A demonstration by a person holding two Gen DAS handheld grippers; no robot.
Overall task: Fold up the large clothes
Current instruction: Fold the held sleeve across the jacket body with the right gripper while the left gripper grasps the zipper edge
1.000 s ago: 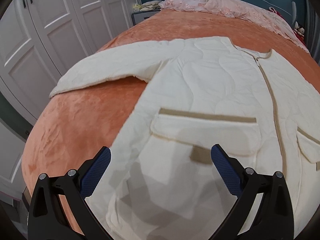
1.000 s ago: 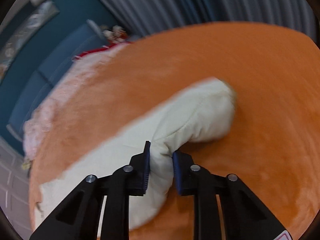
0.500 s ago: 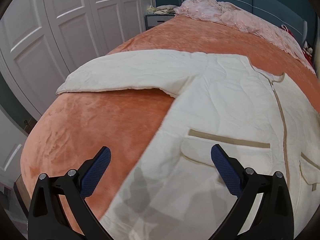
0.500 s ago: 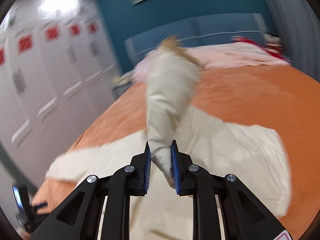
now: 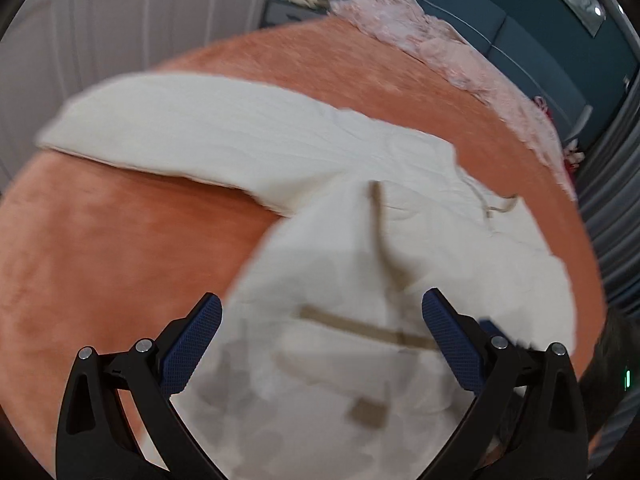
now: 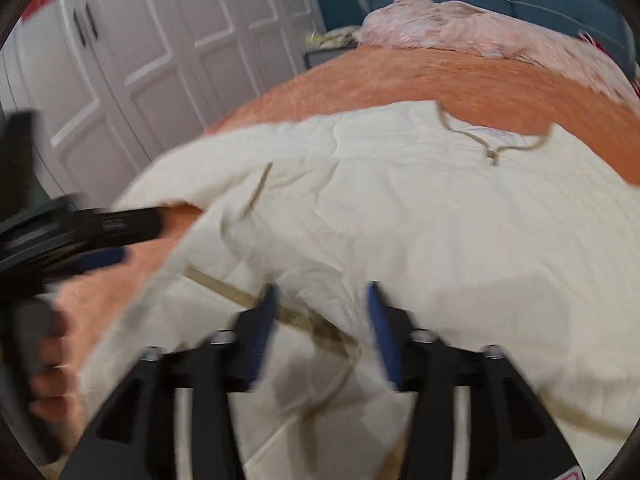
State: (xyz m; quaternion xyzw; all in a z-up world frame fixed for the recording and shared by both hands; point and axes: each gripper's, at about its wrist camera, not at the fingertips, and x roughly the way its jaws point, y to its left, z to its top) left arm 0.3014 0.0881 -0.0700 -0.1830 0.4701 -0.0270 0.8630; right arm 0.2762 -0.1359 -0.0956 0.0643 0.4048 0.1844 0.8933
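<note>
**Inspector:** Location of the garment?

**Assessor:** The cream quilted jacket [image 5: 400, 200] lies on the orange bed [image 5: 100, 248]. One sleeve [image 5: 192, 136] extends flat toward 10 o'clock in the left wrist view; the other side is folded across the front.

**Inspector:** Gripper condition?

**Assessor:** The left gripper [image 5: 322, 332] is spread wide, holding nothing, above the lower front. The right gripper [image 6: 322, 320] is partly open over a fold of cloth; nothing appears clamped, though blur limits certainty.

**Inspector:** Handling?

**Assessor:** In my judgement it is soft, padded, fairly light and bulky, and will sag rather than hold a crease. The extended sleeve's cuff at 9 o'clock looks the best hold, pinching the full thickness at the edge.
</note>
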